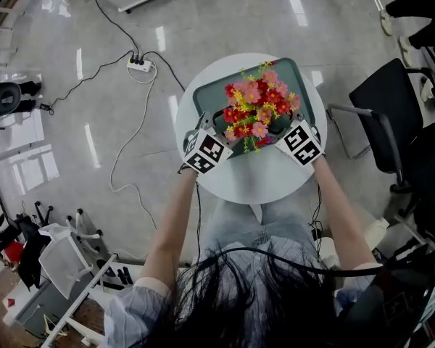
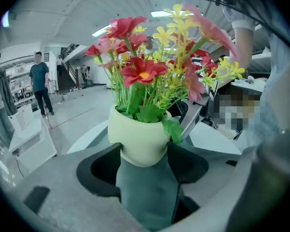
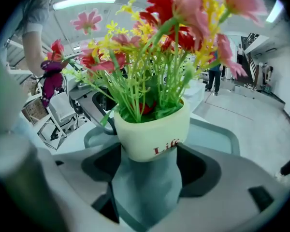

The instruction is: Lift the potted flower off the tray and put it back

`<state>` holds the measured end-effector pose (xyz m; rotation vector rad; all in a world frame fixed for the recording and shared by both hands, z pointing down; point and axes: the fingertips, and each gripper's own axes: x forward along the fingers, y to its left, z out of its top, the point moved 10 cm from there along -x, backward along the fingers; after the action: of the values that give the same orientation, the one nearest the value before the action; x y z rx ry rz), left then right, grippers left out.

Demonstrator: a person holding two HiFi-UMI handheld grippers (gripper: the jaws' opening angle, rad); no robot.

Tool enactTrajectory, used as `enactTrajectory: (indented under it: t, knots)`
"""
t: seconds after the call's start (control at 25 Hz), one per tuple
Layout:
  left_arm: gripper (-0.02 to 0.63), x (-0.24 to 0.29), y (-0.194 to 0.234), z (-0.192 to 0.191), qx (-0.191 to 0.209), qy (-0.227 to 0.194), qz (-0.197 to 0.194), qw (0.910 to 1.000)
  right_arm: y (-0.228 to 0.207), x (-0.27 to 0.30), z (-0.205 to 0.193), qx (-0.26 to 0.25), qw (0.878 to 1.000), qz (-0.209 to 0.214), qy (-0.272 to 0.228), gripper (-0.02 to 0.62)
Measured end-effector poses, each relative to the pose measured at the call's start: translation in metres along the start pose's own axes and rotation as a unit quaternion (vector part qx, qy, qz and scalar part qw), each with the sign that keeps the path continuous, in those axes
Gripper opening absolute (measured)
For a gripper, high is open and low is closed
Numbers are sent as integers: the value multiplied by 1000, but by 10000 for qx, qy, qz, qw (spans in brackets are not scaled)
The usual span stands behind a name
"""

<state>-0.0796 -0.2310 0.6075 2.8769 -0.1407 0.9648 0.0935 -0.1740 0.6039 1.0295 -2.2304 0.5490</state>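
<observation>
The potted flower [image 1: 257, 107], red, pink and yellow blooms in a cream pot, stands over the near part of the green tray [image 1: 210, 96] on a round white table [image 1: 246, 183]. My left gripper [image 1: 216, 135] grips the pot from the left and my right gripper [image 1: 288, 133] from the right. In the left gripper view the cream pot [image 2: 137, 137] sits wedged between both jaws of the left gripper [image 2: 144, 153], tray showing below. The right gripper view shows the pot [image 3: 154, 132], with red lettering, pinched the same way by the right gripper [image 3: 150, 158]. Whether the pot touches the tray is unclear.
A black chair [image 1: 391, 114] stands right of the table. A power strip [image 1: 139, 65] and cables lie on the floor at the far left. A white cart [image 1: 58, 267] is near left. A person [image 2: 38, 81] stands far off.
</observation>
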Motion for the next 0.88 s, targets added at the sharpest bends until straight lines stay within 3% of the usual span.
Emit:
enactTrajectory:
  t: [0.44, 0.88]
  knots:
    - [290, -30, -5, 26, 225, -271, 186, 9992, 16, -27, 30, -139, 9993, -279, -188, 360]
    - [290, -65, -25, 46, 461, -405, 65, 9981, 48, -63, 48, -296, 9970, -636, -338, 359]
